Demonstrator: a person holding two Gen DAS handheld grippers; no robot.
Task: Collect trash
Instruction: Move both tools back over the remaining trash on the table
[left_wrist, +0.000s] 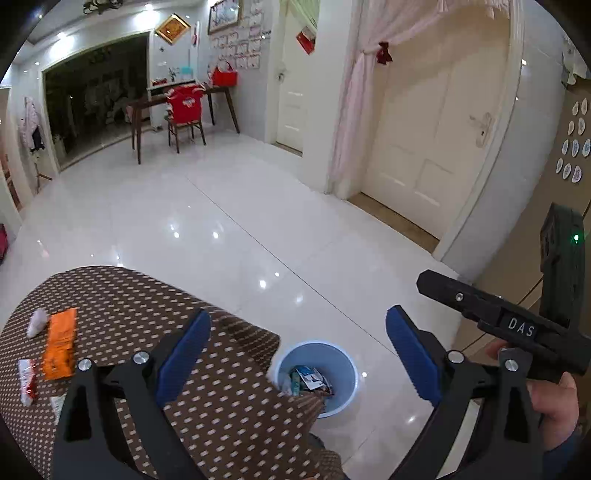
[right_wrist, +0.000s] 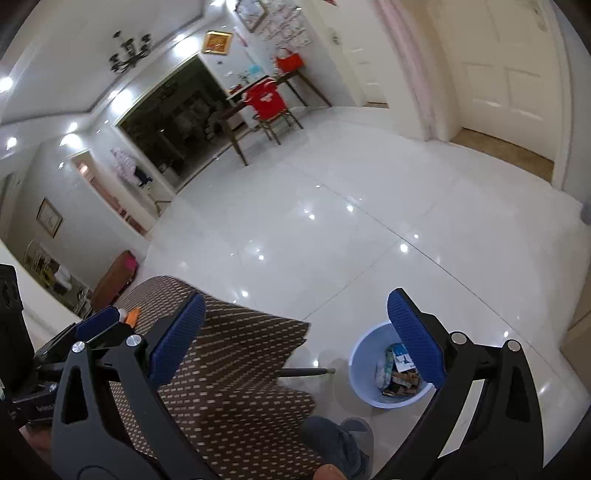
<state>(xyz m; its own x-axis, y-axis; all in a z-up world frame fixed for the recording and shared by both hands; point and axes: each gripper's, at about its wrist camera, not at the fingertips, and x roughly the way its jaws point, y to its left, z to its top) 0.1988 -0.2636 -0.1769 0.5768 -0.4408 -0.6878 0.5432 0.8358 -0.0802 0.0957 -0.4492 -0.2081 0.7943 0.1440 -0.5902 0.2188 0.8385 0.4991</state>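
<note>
Trash on table: an orange wrapper (left_wrist: 59, 343), a white wad (left_wrist: 37, 322) just beyond it and a red-and-white wrapper (left_wrist: 27, 380) nearer, all lying loose at the left of the table (left_wrist: 229, 406), none of it gripped.
Trash in bin: the blue bin (left_wrist: 345, 363) stands on the floor (left_wrist: 236, 229) just right of the table's edge, with wrappers already inside; likely parked there so a carry off the cloth is short.
Left gripper (left_wrist: 297, 354): jaws spread wide, nothing between the blue pads, aimed down over the table edge and the bin.
Right gripper (right_wrist: 295, 341): spread wide too, empty, tilted down, its right pad crossing the bin's rim in its own view.
Hand: a hand (left_wrist: 557, 400) holds the right tool's handle at the far right of the left view.
Task so far: my read is partly done, with three pieces left on the cloth.
Next: probably a swing left to the orange wrapper; it lies flat, so a low pinch at its edge looks needed.
</note>
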